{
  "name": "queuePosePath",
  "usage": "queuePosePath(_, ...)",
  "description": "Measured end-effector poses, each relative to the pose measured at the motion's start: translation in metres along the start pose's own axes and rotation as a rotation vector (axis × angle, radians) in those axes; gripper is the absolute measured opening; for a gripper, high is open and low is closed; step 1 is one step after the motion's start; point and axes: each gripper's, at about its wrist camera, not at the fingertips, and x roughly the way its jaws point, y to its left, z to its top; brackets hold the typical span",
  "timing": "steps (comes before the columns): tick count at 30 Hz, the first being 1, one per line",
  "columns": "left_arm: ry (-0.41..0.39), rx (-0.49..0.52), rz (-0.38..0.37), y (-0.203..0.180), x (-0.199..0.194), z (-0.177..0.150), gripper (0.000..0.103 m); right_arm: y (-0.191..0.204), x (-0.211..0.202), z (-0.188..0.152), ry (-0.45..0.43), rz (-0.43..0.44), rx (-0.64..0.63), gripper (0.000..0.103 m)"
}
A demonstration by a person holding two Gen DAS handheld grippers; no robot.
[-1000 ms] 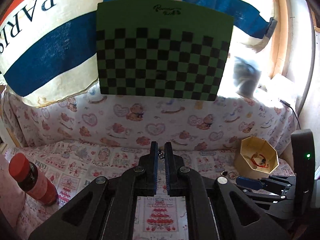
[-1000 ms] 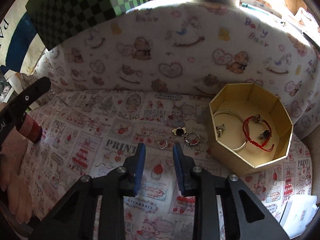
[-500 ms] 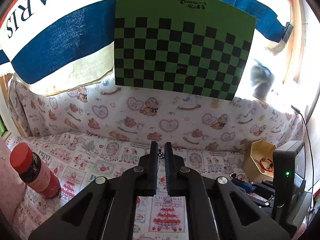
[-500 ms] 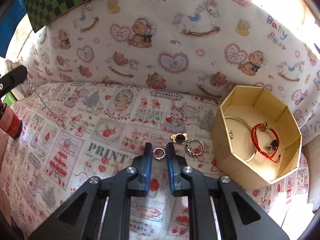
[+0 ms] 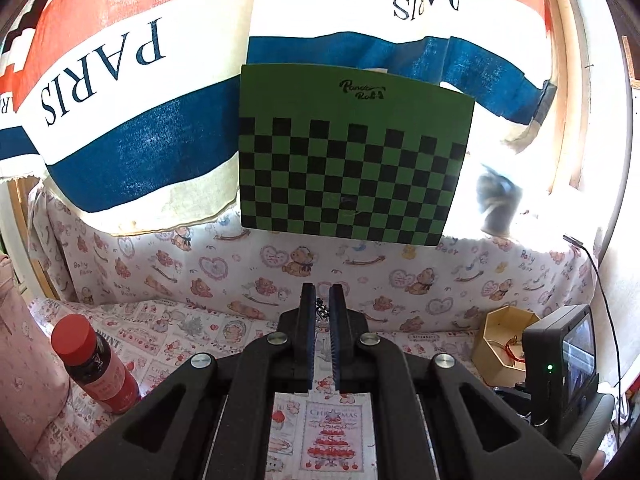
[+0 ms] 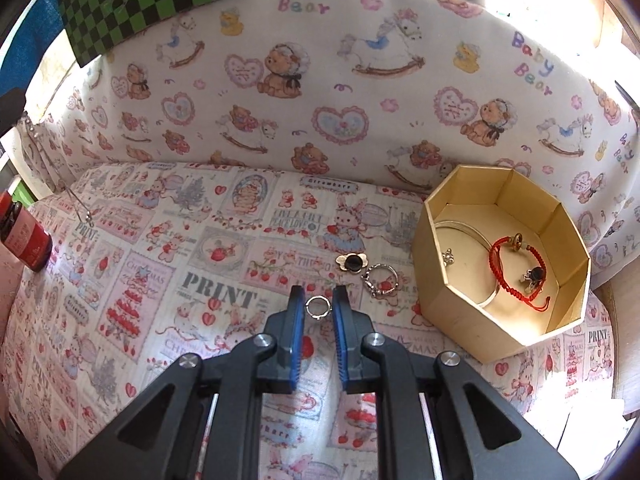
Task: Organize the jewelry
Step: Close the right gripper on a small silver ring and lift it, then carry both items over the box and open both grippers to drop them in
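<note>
A small silver ring (image 6: 318, 307) is framed between the blue pads of the right gripper (image 6: 319, 305), low on the printed cloth (image 6: 132, 264). The jaws are drawn in to either side of the ring and appear to be pinching it, though whether it is lifted clear of the cloth cannot be told. This is judged to be the grasping step for one loose piece.

At two o'clock from that ring, a larger ornate ring (image 6: 380, 280) is seen lying on the cloth, and just above it, at about one o'clock, a gold flower charm with a dark centre (image 6: 352, 262). Both are left unsorted. Further round at three o'clock stands the open octagonal gold box (image 6: 448, 312), in which a red cord bracelet (image 6: 516, 268) and a thin silver bangle (image 6: 472, 236) are already laid.

In the left view, the left gripper (image 5: 321, 312) is held pressed together on a fine chain necklace (image 5: 320, 311), of which only a beaded stretch is glimpsed at the tips. Off at nine o'clock a red-capped bottle (image 5: 96, 364) is standing, and the green checkerboard card (image 5: 352, 164) is propped at twelve.

Next, a lift and a carry toward three o'clock are called for, with the ring released over the box's opening. The grip is narrow and the ring is small, so a slip is a fair risk.
</note>
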Motion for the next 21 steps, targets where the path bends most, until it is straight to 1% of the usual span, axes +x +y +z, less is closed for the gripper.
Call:
queuePosePath(4,-0.011,0.016,0.001,-0.005,-0.003,0.0,0.005,-0.003,-0.022,-0.006,-0.038,0.015,-0.014,0.012)
queuePosePath(6,-0.006,0.017,-0.004,-0.008,-0.004,-0.001,0.006,-0.004,-0.032,-0.01,-0.052,0.027,-0.001,0.013)
queuePosePath(8,-0.009,0.011,-0.026,-0.011,-0.009,0.0,0.005,-0.007,-0.043,-0.014,-0.069,0.046,0.012,0.012)
queuePosePath(10,-0.042,0.024,-0.035,-0.016,-0.019,0.0,0.005,-0.014,-0.057,-0.015,-0.101,0.052,0.012,0.012)
queuePosePath(12,-0.096,0.053,-0.013,-0.024,-0.031,0.0,0.005,-0.022,-0.072,-0.016,-0.135,0.061,0.02,0.012)
queuePosePath(14,-0.118,0.064,-0.048,-0.03,-0.039,0.002,0.005,-0.034,-0.084,-0.014,-0.17,0.078,0.033,0.013)
queuePosePath(16,-0.114,0.069,-0.081,-0.037,-0.042,0.005,0.006,-0.048,-0.096,-0.014,-0.209,0.082,0.048,0.012)
queuePosePath(18,-0.095,0.086,-0.086,-0.044,-0.043,0.009,0.006,-0.065,-0.106,-0.011,-0.247,0.075,0.067,0.013)
queuePosePath(20,-0.069,0.093,-0.087,-0.048,-0.044,0.014,0.005,-0.088,-0.112,-0.009,-0.266,0.067,0.118,0.013)
queuePosePath(21,-0.058,0.09,-0.109,-0.05,-0.044,0.017,0.005,-0.098,-0.113,-0.007,-0.265,0.068,0.149,0.013)
